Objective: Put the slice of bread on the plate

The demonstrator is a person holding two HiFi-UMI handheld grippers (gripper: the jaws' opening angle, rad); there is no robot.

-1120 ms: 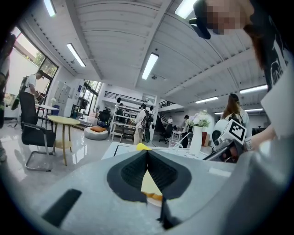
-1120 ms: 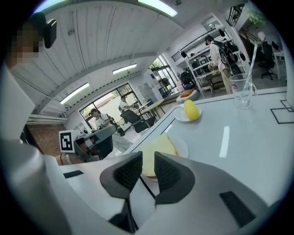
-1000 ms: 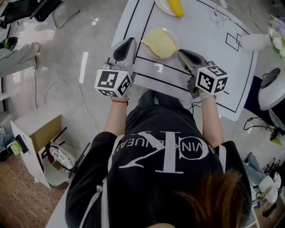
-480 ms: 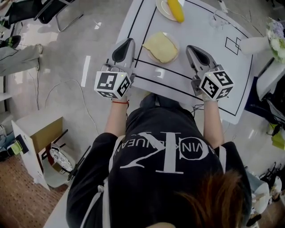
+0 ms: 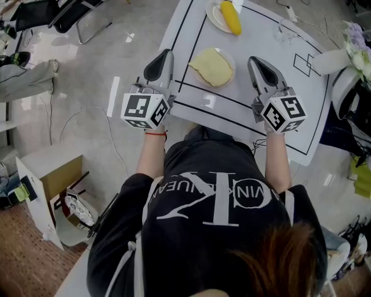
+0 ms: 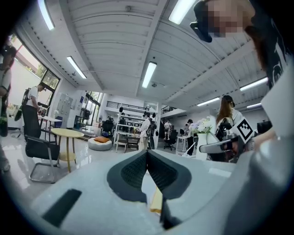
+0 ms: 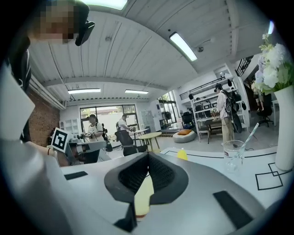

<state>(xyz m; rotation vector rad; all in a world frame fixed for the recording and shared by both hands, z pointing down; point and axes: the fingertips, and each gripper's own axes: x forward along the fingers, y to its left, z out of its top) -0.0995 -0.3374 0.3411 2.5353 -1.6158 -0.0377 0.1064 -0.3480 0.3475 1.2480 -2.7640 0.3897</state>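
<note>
From the head view, the slice of bread (image 5: pixel 211 66) lies flat on the small white plate (image 5: pixel 231 55). That plate sits toward the near left corner of the surface (image 5: pixel 272 87), inside the black outline drawn there. Your left gripper (image 5: pixel 166 54) hangs over the left edge of the surface, just beside the plate but clear of it. Your right gripper (image 5: pixel 253 60) hangs above the surface on the plate's other side, also apart from it. The bread lies between the 2 of them, touched by neither. Farther along the left side, a 2nd plate (image 5: pixel 211 13) carries a yellow item (image 5: pixel 231 16). A clear glass (image 5: pixel 282 32) stands beyond your right gripper, and a white vase (image 5: pixel 330 57) stands at the right edge.

In the left gripper view, your fingers (image 6: pixel 133 172) are clenched, with the dark ribbed pads meeting at the tips and nothing caught there. A pale yellow sliver (image 6: pixel 156 202) shows through the slit below the tips; you cannot tell what it is from here. Your other gripper's marker cube (image 6: pixel 245 130) shows at the right.

In the right gripper view, your fingers are likewise clenched tip to tip on nothing, with a similar pale strip in the slit beneath. Ahead stand the yellow item, the glass with a straw in it, and the vase holding flowers (image 7: pixel 274 62).
</note>
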